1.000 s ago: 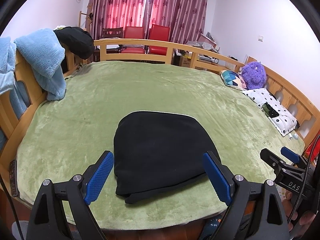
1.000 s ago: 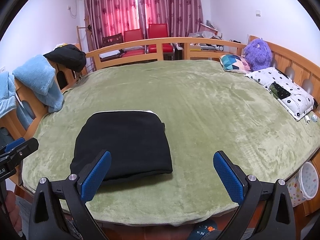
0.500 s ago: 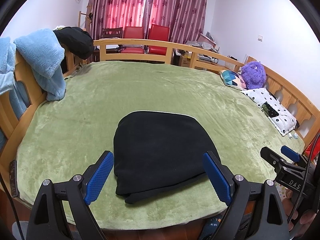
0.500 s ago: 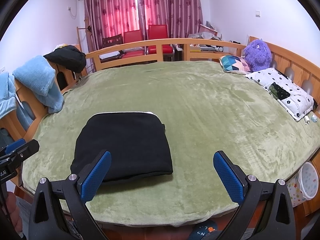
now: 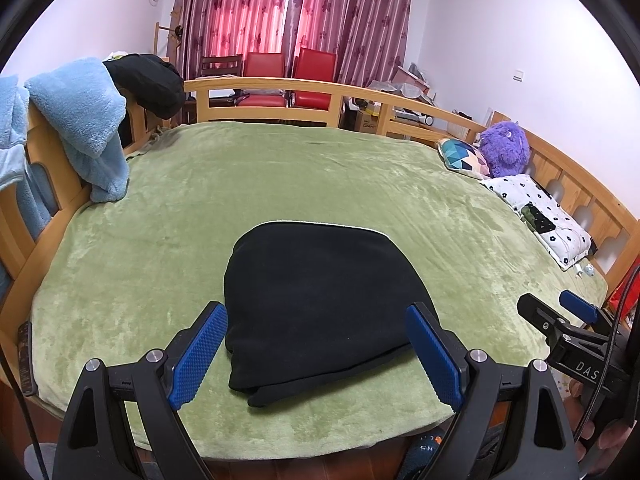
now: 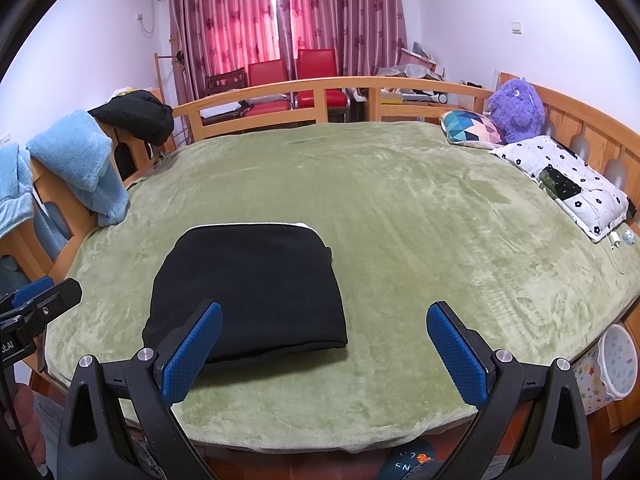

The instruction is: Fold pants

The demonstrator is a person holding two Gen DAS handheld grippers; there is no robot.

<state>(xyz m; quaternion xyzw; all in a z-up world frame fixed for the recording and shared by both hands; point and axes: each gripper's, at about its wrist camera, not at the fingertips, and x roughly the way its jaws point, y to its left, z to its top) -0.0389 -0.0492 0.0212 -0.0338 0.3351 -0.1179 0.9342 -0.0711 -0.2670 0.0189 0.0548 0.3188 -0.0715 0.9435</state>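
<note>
The black pants point(image 5: 320, 300) lie folded into a compact rectangle on the green blanket point(image 5: 280, 184) near the bed's front edge; they also show in the right wrist view point(image 6: 248, 292). My left gripper point(image 5: 316, 354) is open and empty, held back over the bed's near edge with the pants between and beyond its blue pads. My right gripper point(image 6: 324, 354) is open and empty, to the right of the pants, its left pad point(image 6: 192, 354) overlapping the pants' near corner in view. The right gripper also shows in the left wrist view point(image 5: 568, 320).
A wooden rail point(image 5: 280, 92) rings the bed. Blue towels point(image 5: 80, 120) and a dark garment point(image 5: 148, 80) hang on the left rail. A patterned cushion point(image 6: 472, 128), a purple plush toy point(image 6: 516, 108) and a dotted pillow point(image 6: 568, 180) lie at the right. A white bin point(image 6: 618, 364) stands on the floor.
</note>
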